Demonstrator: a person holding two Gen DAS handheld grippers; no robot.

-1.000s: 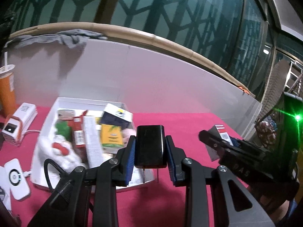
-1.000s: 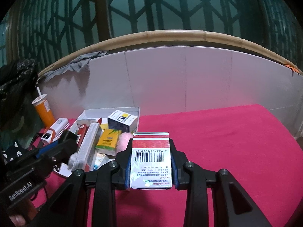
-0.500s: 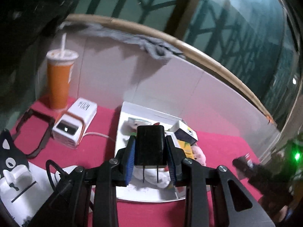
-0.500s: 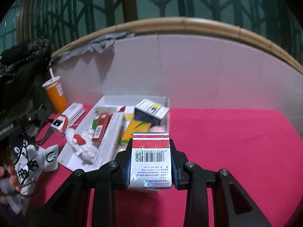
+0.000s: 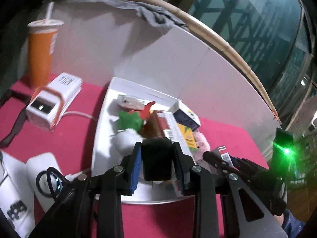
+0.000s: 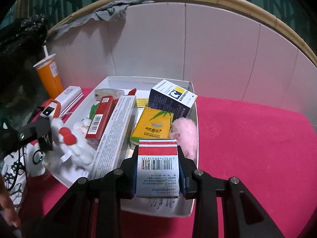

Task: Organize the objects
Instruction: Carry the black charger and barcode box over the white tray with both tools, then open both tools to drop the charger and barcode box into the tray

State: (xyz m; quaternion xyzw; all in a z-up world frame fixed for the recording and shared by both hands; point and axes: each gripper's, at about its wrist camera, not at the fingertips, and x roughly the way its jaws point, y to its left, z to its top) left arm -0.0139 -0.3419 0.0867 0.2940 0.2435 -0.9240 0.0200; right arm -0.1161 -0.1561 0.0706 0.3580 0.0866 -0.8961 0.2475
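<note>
- Holding the black plastic plug block (image 5: 156,160), your left gripper (image 5: 157,163) hangs over the white cardboard box (image 6: 150,80).
- Your right gripper (image 6: 158,168) squeezes the red-and-white barcode carton (image 6: 157,170).
- The box is full, so a drop may bounce out.
- Your grippers are near; they might bump.

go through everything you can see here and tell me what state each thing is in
Left claw: shut on black charger.
Right claw: shut on red-and-white box, over the tray.
White tray: open, crowded.
Orange cup: upright, lidded, straw in.
Navy box: tilted.
</note>
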